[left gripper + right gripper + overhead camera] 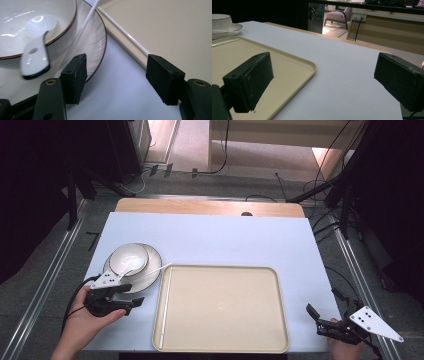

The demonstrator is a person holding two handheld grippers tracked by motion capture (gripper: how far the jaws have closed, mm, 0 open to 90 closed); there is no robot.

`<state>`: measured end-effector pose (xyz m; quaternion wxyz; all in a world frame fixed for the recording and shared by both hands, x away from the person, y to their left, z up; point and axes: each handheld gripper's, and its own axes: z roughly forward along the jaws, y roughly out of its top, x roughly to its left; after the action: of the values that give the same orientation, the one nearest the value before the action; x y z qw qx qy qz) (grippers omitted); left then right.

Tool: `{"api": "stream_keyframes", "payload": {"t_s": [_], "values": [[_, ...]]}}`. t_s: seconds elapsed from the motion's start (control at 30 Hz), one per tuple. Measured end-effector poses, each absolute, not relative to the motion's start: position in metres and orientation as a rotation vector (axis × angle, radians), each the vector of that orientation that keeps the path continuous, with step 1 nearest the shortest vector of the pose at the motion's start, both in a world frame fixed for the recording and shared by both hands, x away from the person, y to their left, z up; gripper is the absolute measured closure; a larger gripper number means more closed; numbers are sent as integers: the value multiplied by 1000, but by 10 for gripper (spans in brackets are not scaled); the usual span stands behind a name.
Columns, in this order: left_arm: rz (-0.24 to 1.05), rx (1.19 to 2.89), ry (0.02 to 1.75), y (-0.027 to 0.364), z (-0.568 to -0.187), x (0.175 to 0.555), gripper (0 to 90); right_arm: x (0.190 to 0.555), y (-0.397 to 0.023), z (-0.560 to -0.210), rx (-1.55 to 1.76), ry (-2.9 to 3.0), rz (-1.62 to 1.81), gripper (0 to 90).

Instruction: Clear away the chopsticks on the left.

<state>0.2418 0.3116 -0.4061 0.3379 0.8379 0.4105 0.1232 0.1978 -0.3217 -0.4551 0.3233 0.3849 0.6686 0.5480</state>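
A white bowl (pixel 129 258) with a brown rim stands on a white plate (pixel 153 270) at the table's left. A white spoon (pixel 35 55) lies in the bowl (pixel 25 25). One white chopstick (pixel 166 305) lies along the left side of the beige tray (pixel 220 307); another chopstick (pixel 85 22) leans from the plate (pixel 95 42) onto the tray's corner. My left gripper (pixel 131 295) is open just in front of the plate, with nothing between its jaws (pixel 117 80). My right gripper (pixel 325 304) is open at the table's near right corner, with bare table between its jaws (pixel 324 85).
The tray (pixel 237 52) takes up the middle front of the white table top (pixel 225 240). A wooden strip (pixel 210 207) runs along the far edge. Cables and dark stands lie on the floor beyond and to the right.
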Motion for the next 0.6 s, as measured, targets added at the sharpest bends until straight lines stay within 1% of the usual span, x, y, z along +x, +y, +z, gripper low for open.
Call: {"api": "stream_keyframes", "payload": {"t_s": [0.37, 0.6], "values": [[396, 2183, 1136, 346, -401, 234, 354, 198, -322, -455, 1010, 1754, 1437, 24], [479, 2218, 1173, 361, -405, 232, 371, 198, -322, -455, 1009, 1753, 1437, 25]]}}
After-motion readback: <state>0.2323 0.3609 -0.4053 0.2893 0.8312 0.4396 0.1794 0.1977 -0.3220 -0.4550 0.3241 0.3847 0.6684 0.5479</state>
